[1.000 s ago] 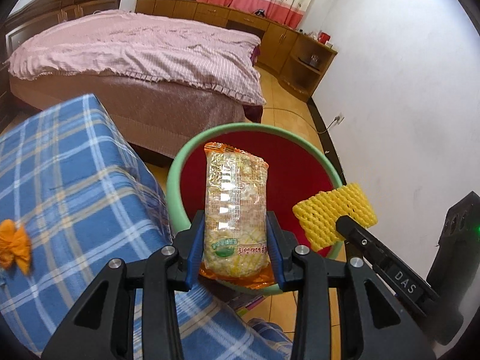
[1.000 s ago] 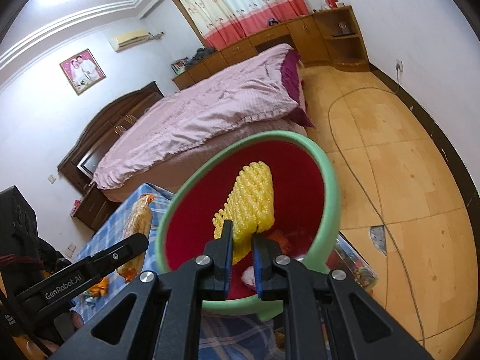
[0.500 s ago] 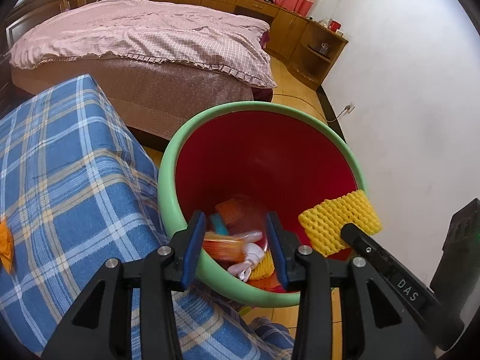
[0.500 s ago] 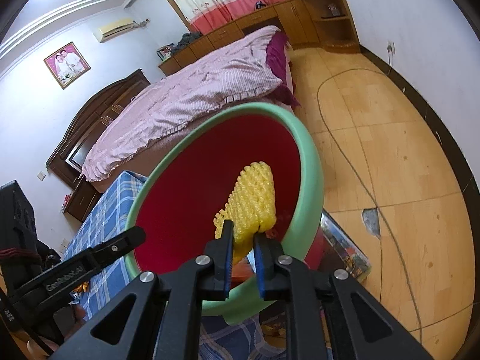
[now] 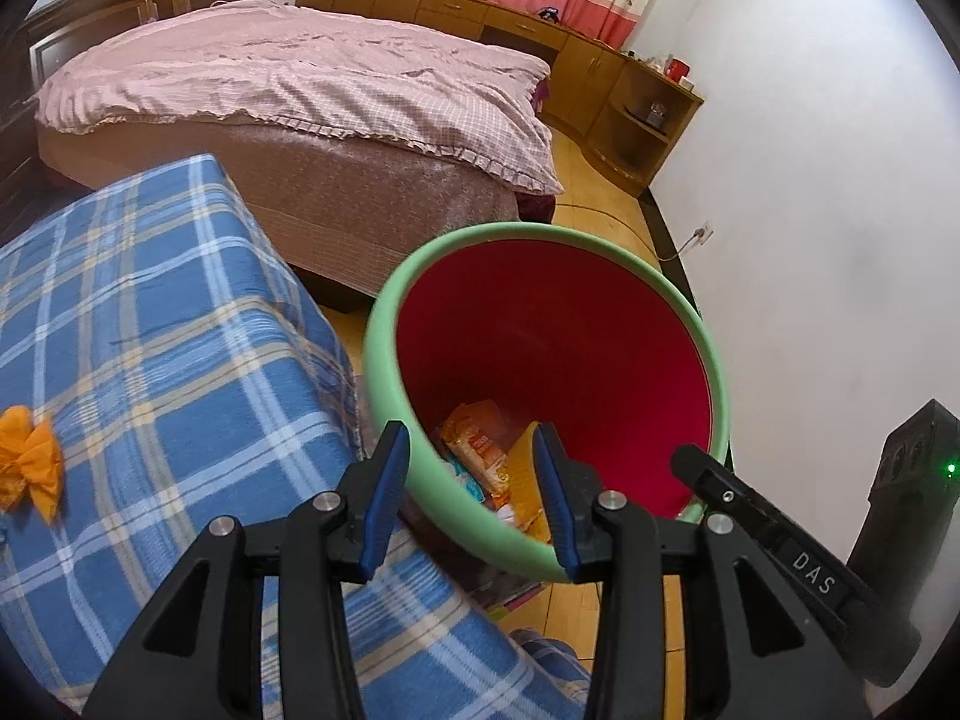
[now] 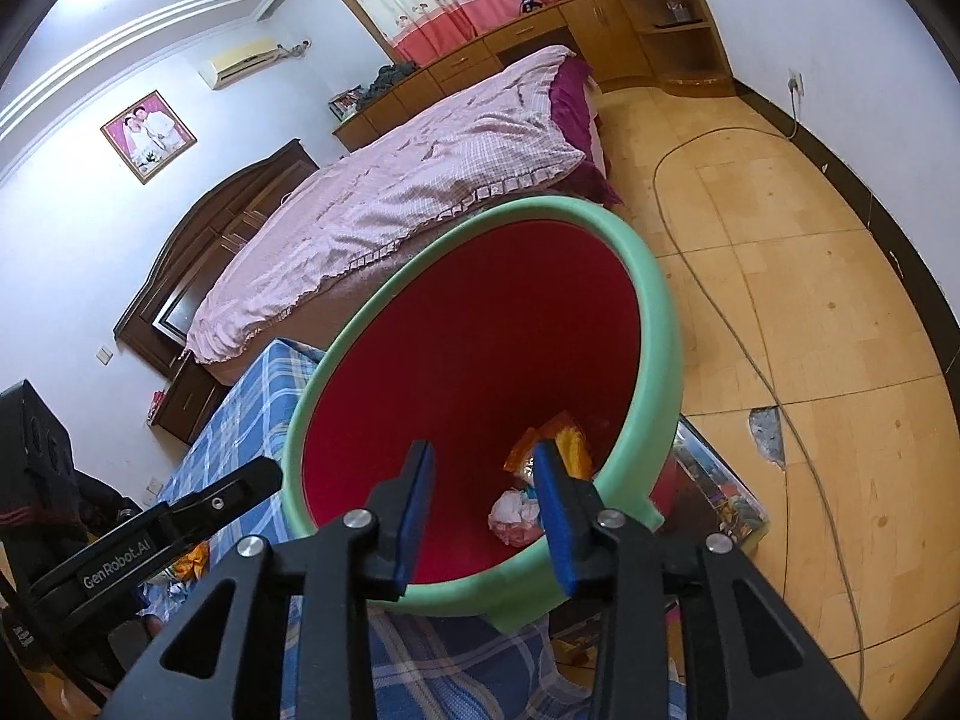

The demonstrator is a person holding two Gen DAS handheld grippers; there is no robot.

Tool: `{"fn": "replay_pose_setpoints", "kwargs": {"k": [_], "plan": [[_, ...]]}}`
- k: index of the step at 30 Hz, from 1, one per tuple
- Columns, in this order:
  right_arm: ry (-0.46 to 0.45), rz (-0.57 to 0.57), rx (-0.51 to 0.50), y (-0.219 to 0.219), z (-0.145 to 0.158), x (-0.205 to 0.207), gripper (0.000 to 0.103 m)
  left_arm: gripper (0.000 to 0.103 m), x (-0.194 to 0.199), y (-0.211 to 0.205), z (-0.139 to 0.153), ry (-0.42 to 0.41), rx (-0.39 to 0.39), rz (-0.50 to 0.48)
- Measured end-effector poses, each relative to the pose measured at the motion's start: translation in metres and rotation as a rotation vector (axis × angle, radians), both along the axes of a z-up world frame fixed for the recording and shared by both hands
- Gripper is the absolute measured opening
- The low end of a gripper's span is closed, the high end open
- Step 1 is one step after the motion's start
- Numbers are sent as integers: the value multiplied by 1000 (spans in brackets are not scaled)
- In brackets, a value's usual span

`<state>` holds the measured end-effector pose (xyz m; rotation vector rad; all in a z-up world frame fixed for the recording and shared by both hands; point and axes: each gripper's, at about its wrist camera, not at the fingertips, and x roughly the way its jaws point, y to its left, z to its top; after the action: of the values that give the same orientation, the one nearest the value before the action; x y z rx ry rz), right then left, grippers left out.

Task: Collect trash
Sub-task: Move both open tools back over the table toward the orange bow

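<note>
The bin (image 5: 528, 232) has a green rim and a red inside and stands beside the plaid-covered table. At its bottom lie an orange snack packet (image 5: 474, 450), yellow wrappers and a crumpled white paper (image 6: 513, 513). My left gripper (image 5: 471, 498) hangs over the near rim, open, with nothing between its blue pads. My right gripper (image 6: 483, 516) is over the bin (image 6: 660, 312) too; its jaws are opening and nothing is between them. An orange scrap (image 5: 30, 468) lies on the cloth at the left. The other gripper's finger (image 5: 780, 546) shows at the right edge.
The blue plaid cloth (image 5: 150, 360) covers the table left of the bin. A bed with a pink cover (image 5: 300, 96) stands behind. A cable (image 6: 750, 360) runs across the tiled floor. A flat printed box (image 6: 720, 492) lies under the bin's right side. A white wall is at the right.
The left gripper let go of the noodle packet, which dropped into the bin. The right gripper opened and the yellow foam net fell out of it into the bin.
</note>
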<state>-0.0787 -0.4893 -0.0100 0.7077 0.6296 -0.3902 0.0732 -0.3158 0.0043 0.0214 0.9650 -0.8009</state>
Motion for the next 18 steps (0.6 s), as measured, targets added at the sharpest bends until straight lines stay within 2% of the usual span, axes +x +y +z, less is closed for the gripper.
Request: {"fn": "replay_pose_setpoints", "kwargs": {"k": [12, 18], "plan": [[-57, 22, -13, 24, 26, -5, 45, 43, -3, 47, 19, -36, -11, 80], [-68, 54, -28, 44, 40, 0, 56, 43, -2, 77, 30, -63, -17, 136]]}}
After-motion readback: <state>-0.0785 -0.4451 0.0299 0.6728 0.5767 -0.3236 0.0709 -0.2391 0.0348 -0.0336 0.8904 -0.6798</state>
